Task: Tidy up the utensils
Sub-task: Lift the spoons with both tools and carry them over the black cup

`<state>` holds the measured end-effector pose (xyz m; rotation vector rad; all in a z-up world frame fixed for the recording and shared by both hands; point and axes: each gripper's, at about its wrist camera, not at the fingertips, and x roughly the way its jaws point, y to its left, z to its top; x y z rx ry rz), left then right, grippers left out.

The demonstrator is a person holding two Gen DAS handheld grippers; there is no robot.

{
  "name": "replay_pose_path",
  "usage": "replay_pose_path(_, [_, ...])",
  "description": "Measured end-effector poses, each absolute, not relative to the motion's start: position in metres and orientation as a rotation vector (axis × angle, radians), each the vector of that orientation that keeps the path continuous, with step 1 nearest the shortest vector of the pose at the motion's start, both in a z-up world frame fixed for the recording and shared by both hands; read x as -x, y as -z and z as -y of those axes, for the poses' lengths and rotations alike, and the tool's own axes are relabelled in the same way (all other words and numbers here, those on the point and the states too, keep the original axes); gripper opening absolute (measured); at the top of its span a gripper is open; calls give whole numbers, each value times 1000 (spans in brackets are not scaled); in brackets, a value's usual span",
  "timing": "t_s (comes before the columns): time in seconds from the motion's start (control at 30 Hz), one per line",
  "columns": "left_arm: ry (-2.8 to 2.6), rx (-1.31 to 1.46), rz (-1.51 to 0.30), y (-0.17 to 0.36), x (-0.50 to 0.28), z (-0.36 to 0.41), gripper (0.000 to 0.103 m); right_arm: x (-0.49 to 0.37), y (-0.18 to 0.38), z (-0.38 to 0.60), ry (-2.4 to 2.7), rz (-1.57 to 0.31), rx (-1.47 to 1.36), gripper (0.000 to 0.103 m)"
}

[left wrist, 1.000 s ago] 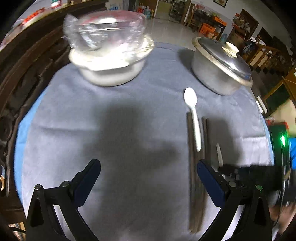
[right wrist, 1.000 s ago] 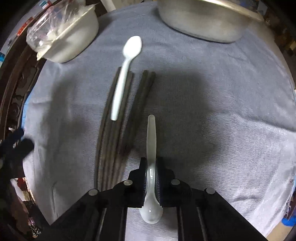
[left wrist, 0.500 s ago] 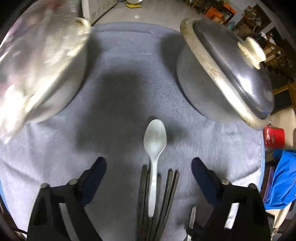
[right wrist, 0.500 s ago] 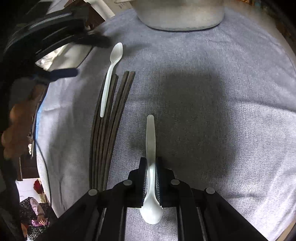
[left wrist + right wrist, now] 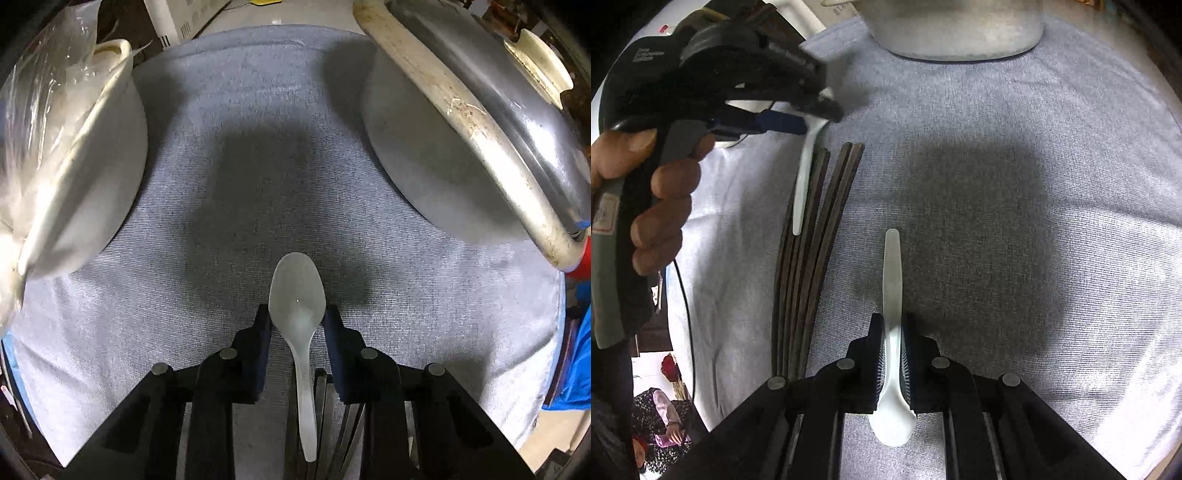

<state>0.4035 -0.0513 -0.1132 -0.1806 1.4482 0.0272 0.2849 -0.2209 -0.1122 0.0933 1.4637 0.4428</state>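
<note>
Pale things on grey cloth
White spoons (image 5: pixel 296 299), dark brown chopsticks (image 5: pixel 805 258), silver pot (image 5: pixel 461 122), blue-padded black claw (image 5: pixel 297 325).

Across my table's grey cloth (image 5: pixel 258 155), a lidded metal pot (image 5: pixel 480 122) sits right of centre; a white bowl (image 5: pixel 92 177) holding a plastic bag (image 5: pixel 40 85) sits left.
</note>
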Motion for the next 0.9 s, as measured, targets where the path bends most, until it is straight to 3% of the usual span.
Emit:
replay_pose_path(0.43, [85, 52, -1450, 73, -329, 2, 29, -277, 116, 213, -411, -1515, -103, 11])
replay_pose_path(0.73, [113, 8, -1552, 90, -248, -26, 29, -271, 117, 192, -339, -1575, -11, 11])
replay_pose_path(0.9, [133, 69, -1523, 89, -223, -36, 29, -263, 105, 190, -299, -1549, -42, 11])
